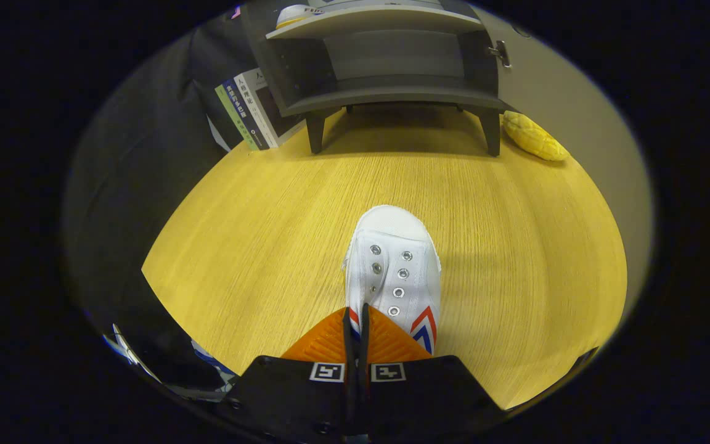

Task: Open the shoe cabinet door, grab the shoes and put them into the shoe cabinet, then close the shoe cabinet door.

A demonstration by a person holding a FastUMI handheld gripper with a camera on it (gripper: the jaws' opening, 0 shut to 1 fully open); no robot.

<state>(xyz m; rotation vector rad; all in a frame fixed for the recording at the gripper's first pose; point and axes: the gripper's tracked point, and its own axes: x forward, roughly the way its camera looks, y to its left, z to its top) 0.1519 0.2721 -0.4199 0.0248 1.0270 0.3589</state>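
My gripper (355, 324) is shut on the rear edge of a white canvas shoe (392, 265) with red and blue chevrons on its side. Both fingers pinch the shoe's collar and its toe points away from me over the wooden table (256, 234). Beyond the shoe, at the table's far side, stands the dark grey shoe cabinet (392, 68) on short legs. Its front is open and its lower shelf is bare. A second white shoe (296, 13) lies on the upper shelf at the left. The pale cabinet door (552, 92) hangs open on the right, by its hinge (500, 52).
Several books (247, 114) lean against the cabinet's left side. A yellow bumpy object (534, 139) lies on the table by the cabinet's right leg, at the foot of the open door. The table's left edge curves away near my fingers.
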